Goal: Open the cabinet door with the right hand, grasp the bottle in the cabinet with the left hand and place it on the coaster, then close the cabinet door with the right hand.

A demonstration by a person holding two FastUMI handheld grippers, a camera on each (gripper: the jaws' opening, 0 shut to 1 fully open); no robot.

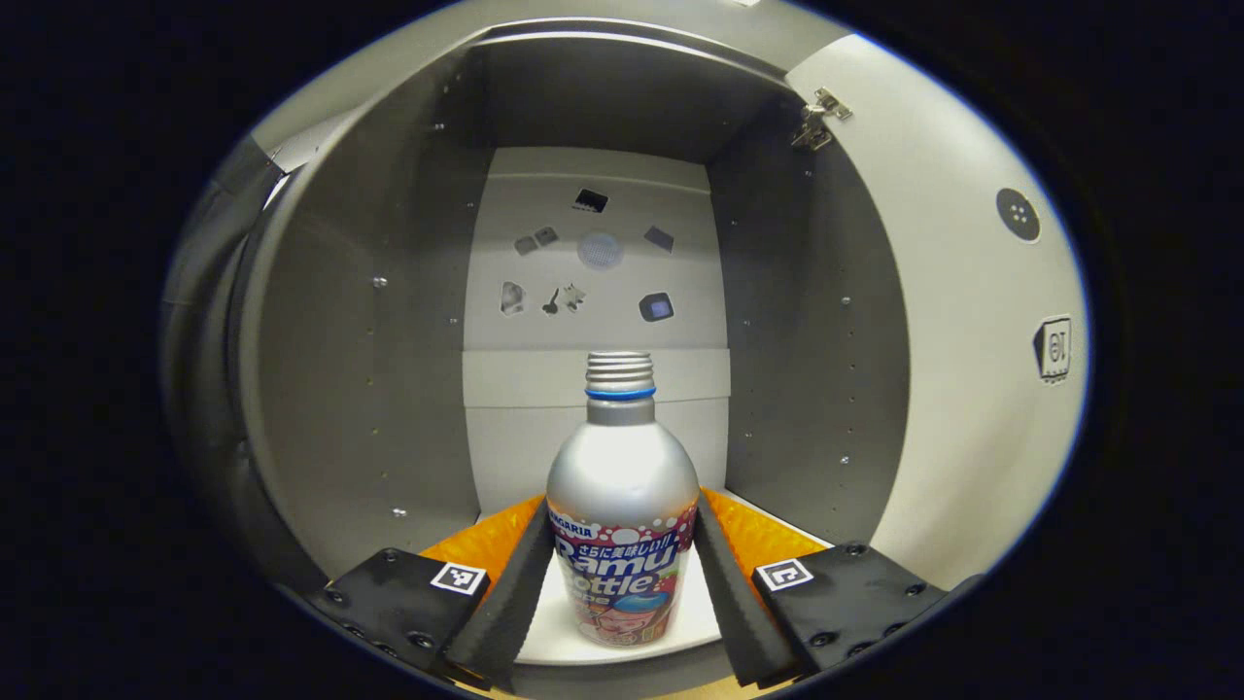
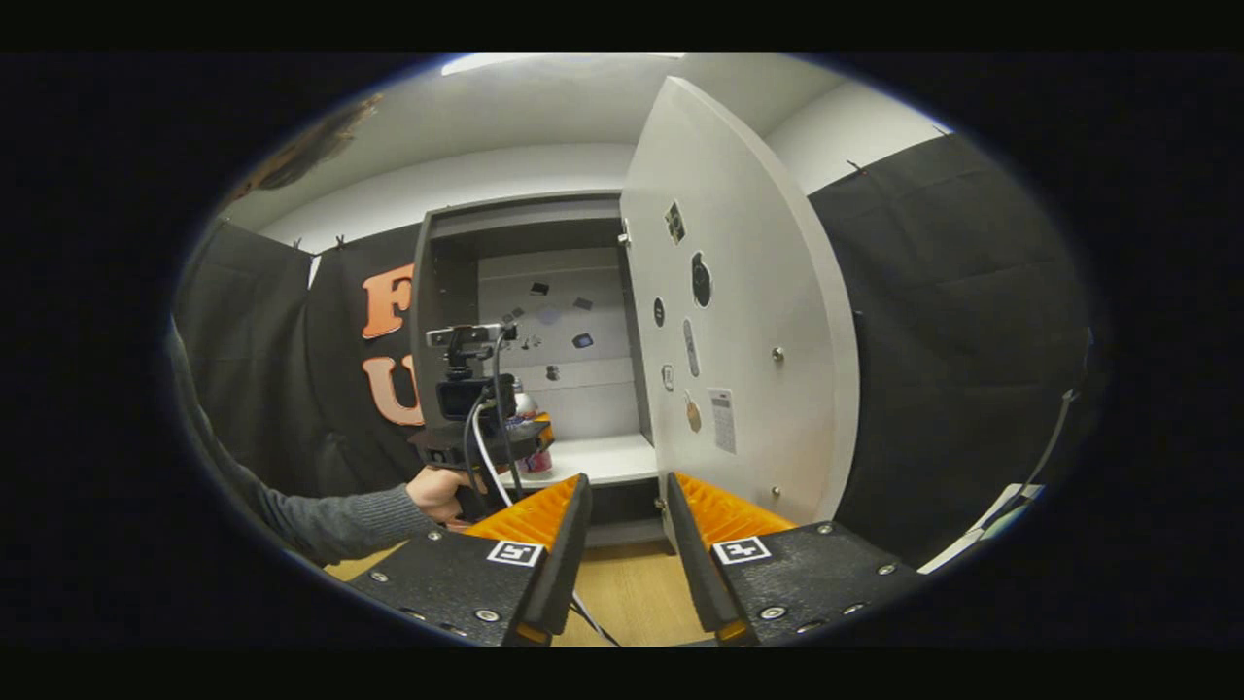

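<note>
Silver metal bottle with threaded uncapped neck, blue ring and printed label (image 1: 622,506) upright on white cabinet shelf (image 1: 554,637), near its front edge, roughly mid-width. Left gripper (image 1: 622,583) straddling bottle's lower body, fingers (image 1: 510,583) at both label sides; pads look touching or just beside it, firm clamp not confirmable. Grey-walled open cabinet (image 1: 369,321) with small stickers on white back panel. White cabinet door (image 1: 962,321) swung open at right, hinge at top.

In right gripper view: right gripper (image 2: 627,530) apart, nothing between fingers, above light wooden floor (image 2: 632,593), just before cabinet's lower front edge. Door (image 2: 748,311) wide open. Hand in grey sleeve (image 2: 437,491) holding left gripper (image 2: 530,442) at shelf (image 2: 603,457), bottle (image 2: 530,428) partly hidden behind it.
</note>
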